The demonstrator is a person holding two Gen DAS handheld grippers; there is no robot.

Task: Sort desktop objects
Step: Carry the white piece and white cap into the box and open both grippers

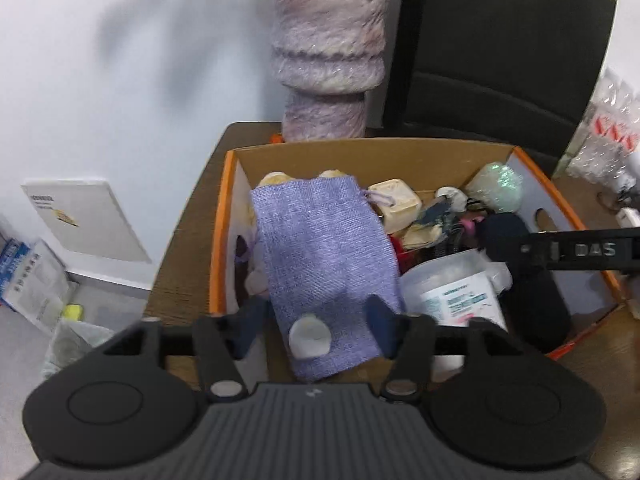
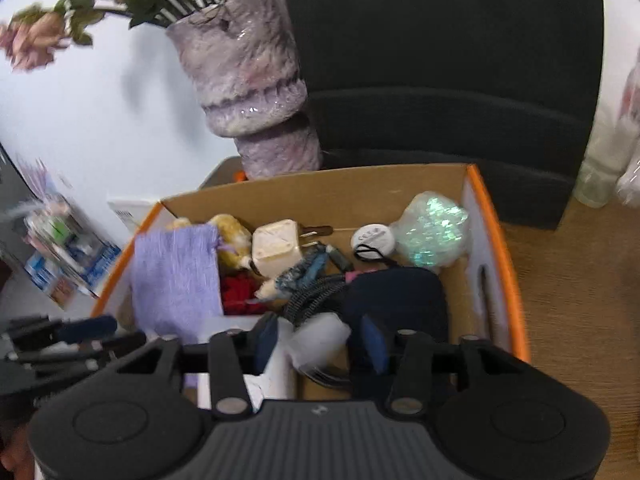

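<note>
An orange-edged cardboard box (image 1: 224, 220) (image 2: 516, 280) on the wooden desk holds several small items. A lilac fabric pouch (image 1: 320, 256) (image 2: 176, 276) lies over its left side. My left gripper (image 1: 316, 324) is open above the box's near edge, its fingers apart on either side of the pouch's lower end, where a white round tag (image 1: 310, 338) sits. My right gripper (image 2: 320, 344) is open over the box's near side, above a clear plastic tub (image 1: 456, 288) (image 2: 316, 340) and a dark navy case (image 2: 400, 300). It shows from the side in the left wrist view (image 1: 580, 250).
Inside the box are a cream charger cube (image 2: 276, 250), a red item (image 2: 240, 294), a white round disc (image 2: 372, 238), an iridescent wrapped lump (image 2: 432, 232) and cables. A lilac vase (image 1: 328, 48) and a black chair (image 1: 500, 52) stand behind. Bubble wrap (image 1: 608, 128) lies at right.
</note>
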